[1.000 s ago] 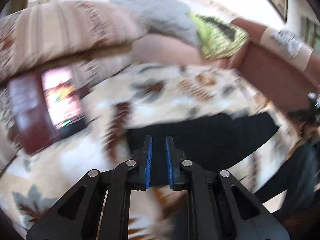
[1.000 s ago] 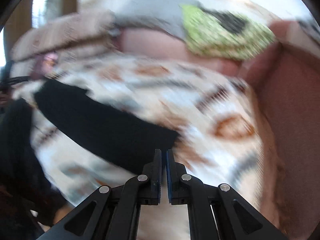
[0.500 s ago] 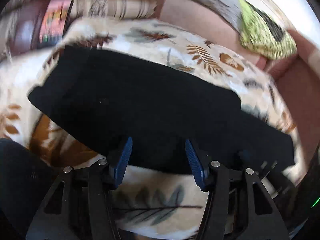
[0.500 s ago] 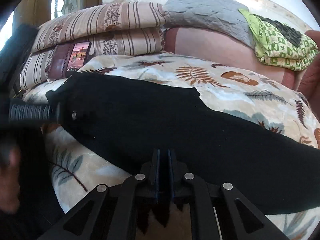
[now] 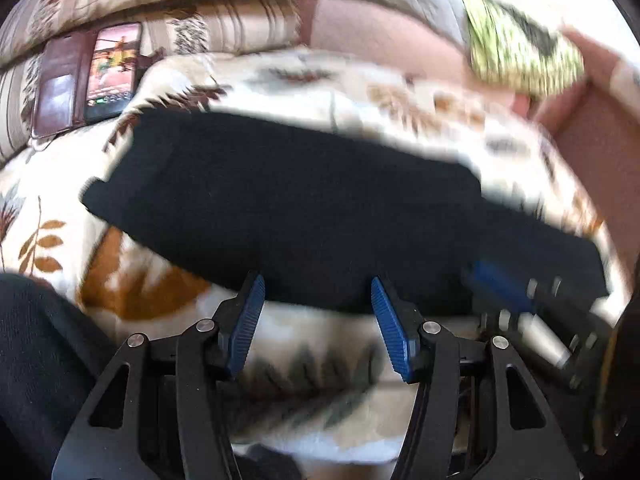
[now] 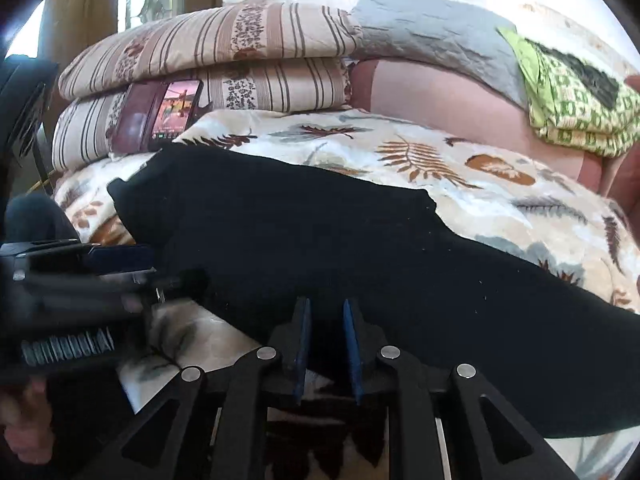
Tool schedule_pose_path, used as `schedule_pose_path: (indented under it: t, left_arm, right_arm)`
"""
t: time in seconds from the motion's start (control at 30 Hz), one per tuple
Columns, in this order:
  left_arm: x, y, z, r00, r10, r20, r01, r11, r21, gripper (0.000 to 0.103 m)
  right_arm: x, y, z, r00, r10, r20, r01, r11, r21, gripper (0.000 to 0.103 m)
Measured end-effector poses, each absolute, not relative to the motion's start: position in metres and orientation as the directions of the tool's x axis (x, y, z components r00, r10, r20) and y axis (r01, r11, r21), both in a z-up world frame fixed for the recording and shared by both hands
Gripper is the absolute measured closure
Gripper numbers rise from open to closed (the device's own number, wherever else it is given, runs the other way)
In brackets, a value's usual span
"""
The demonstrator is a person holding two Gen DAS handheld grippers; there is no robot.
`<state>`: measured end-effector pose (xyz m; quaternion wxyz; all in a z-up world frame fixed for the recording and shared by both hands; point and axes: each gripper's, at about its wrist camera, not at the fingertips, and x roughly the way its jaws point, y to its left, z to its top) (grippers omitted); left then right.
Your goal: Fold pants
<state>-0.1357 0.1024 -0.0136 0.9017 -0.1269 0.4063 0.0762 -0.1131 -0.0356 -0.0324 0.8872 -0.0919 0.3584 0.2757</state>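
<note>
The black pants (image 5: 304,208) lie flat in a long band across a leaf-patterned blanket (image 5: 40,216); they also show in the right wrist view (image 6: 360,248). My left gripper (image 5: 318,292) is open wide, its blue pads at the pants' near edge, nothing between them. My right gripper (image 6: 325,320) is open a little, its pads at the near edge of the pants, not clamped on cloth. The right gripper shows blurred at the right of the left wrist view (image 5: 520,300). The left gripper shows at the left of the right wrist view (image 6: 80,272).
A phone in a brown wallet case (image 6: 160,114) leans on striped pillows (image 6: 224,56) at the back left. A grey quilt (image 6: 432,36) and a green patterned cloth (image 6: 576,96) lie on a pinkish sofa back (image 6: 432,92). A dark-clothed leg (image 5: 36,352) is at lower left.
My right gripper has opened a little from shut. My left gripper opened from nearly shut a second ago and has drawn back slightly toward the pants' near edge. Both came in over the pants.
</note>
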Motion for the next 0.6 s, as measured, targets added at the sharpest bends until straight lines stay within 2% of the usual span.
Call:
schedule_pose_path:
  t: [0.07, 0.1, 0.17, 0.2, 0.23, 0.33, 0.4, 0.43, 0.5, 0.57, 0.6]
  left_arm:
    - [-0.132, 0.129, 0.002, 0.695, 0.132, -0.707, -0.345, 0.924, -0.167, 0.047]
    - [-0.130, 0.147, 0.004, 0.687, 0.172, -0.706, -0.414, 0.892, -0.185, 0.047]
    - [-0.122, 0.165, -0.005, 0.651, 0.187, -0.736, -0.462, 0.867, -0.188, 0.048]
    - [-0.116, 0.162, -0.012, 0.625, 0.194, -0.756, -0.455, 0.877, -0.151, 0.047]
    - [-0.114, 0.161, -0.019, 0.605, 0.198, -0.772, -0.452, 0.883, -0.128, 0.047]
    - [-0.110, 0.156, -0.020, 0.607, 0.202, -0.769, -0.433, 0.895, -0.106, 0.039]
    - [-0.107, 0.158, -0.020, 0.605, 0.205, -0.769, -0.447, 0.887, -0.115, 0.038]
    - [-0.107, 0.157, -0.021, 0.604, 0.209, -0.769, -0.450, 0.886, -0.113, 0.037]
    - [-0.106, 0.154, -0.021, 0.602, 0.218, -0.768, -0.452, 0.886, -0.103, 0.036]
    - [-0.109, 0.152, -0.021, 0.606, 0.215, -0.766, -0.447, 0.889, -0.104, 0.036]
    - [-0.111, 0.153, -0.021, 0.611, 0.214, -0.762, -0.446, 0.889, -0.108, 0.036]
  right_arm:
    - [-0.108, -0.043, -0.022, 0.598, 0.444, -0.667, -0.543, 0.837, 0.070, 0.087]
    - [-0.108, -0.048, -0.015, 0.644, 0.444, -0.623, -0.525, 0.849, 0.062, 0.085]
    - [-0.103, -0.052, -0.013, 0.663, 0.438, -0.608, -0.504, 0.861, 0.071, 0.077]
    - [-0.097, -0.050, -0.020, 0.623, 0.447, -0.643, -0.510, 0.855, 0.100, 0.069]
    - [-0.086, -0.044, -0.038, 0.531, 0.441, -0.724, -0.520, 0.844, 0.132, 0.069]
    - [-0.081, -0.041, -0.018, 0.613, 0.417, -0.671, -0.506, 0.860, 0.072, 0.069]
    - [-0.065, -0.044, 0.006, 0.659, 0.448, -0.604, -0.489, 0.865, 0.109, 0.068]
    - [-0.055, -0.047, 0.014, 0.675, 0.459, -0.577, -0.473, 0.870, 0.140, 0.063]
    - [-0.026, -0.045, 0.008, 0.635, 0.471, -0.612, -0.446, 0.871, 0.207, 0.055]
    - [0.005, -0.037, -0.031, 0.453, 0.409, -0.793, -0.421, 0.882, 0.214, 0.055]
    - [0.001, -0.042, -0.027, 0.482, 0.424, -0.767, -0.432, 0.876, 0.214, 0.056]
